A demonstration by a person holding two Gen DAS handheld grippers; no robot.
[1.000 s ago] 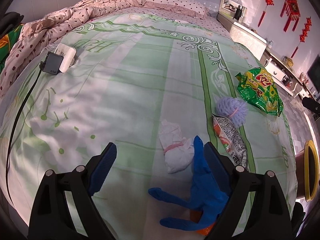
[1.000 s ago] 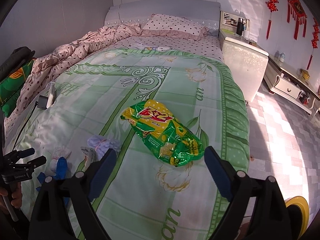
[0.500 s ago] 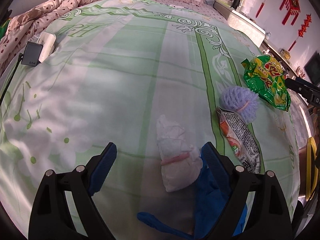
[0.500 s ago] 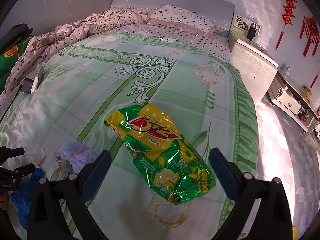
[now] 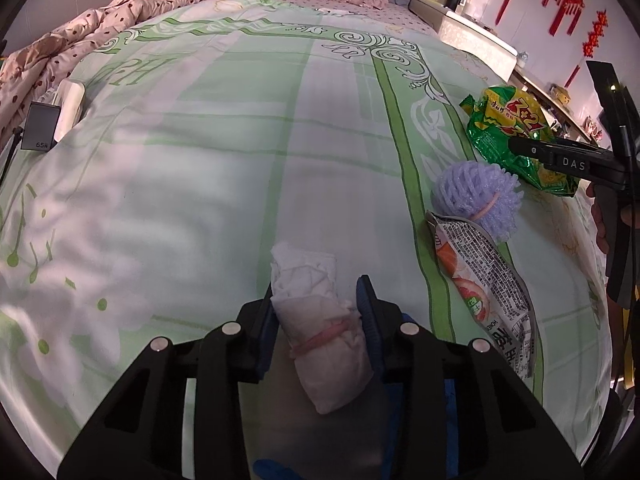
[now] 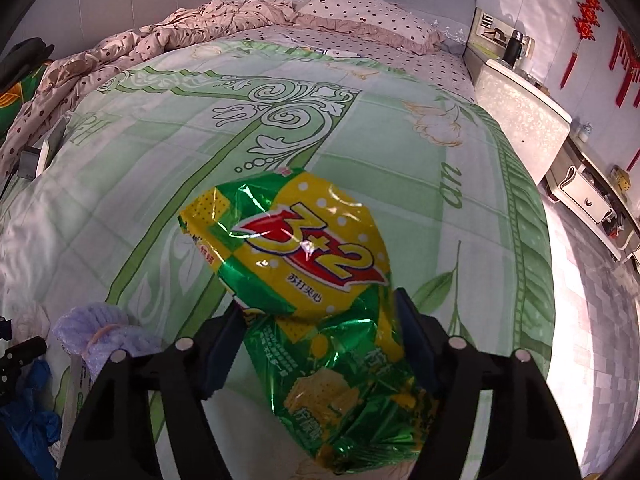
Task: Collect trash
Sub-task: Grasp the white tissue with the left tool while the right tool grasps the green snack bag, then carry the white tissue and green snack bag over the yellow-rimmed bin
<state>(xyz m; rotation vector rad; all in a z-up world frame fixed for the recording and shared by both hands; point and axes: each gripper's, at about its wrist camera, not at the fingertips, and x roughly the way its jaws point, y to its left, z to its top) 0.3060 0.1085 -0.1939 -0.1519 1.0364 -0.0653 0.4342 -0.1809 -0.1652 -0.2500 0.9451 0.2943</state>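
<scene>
In the left wrist view my left gripper (image 5: 318, 300) is shut on a white tissue wad (image 5: 320, 328) tied with a pink band, lying on the green bedspread. A purple foam net (image 5: 478, 196) and a flat snack wrapper (image 5: 484, 292) lie to its right. A blue glove (image 5: 272, 470) shows under the gripper. In the right wrist view my right gripper (image 6: 320, 312) has closed on both sides of the green and yellow biscuit bag (image 6: 316, 276), gripping it. The bag also shows in the left wrist view (image 5: 508, 128).
A black charger (image 5: 38, 132) and white box (image 5: 70, 104) lie at the bed's left side by the pink dotted quilt (image 5: 60, 52). A bedside cabinet (image 6: 520, 108) and tiled floor (image 6: 600, 320) are to the right. The foam net (image 6: 100, 336) lies left of the right gripper.
Both grippers moved forward and down. The left jaws closed from wide open onto the tissue wad. The right jaws closed from wide open onto the biscuit bag.
</scene>
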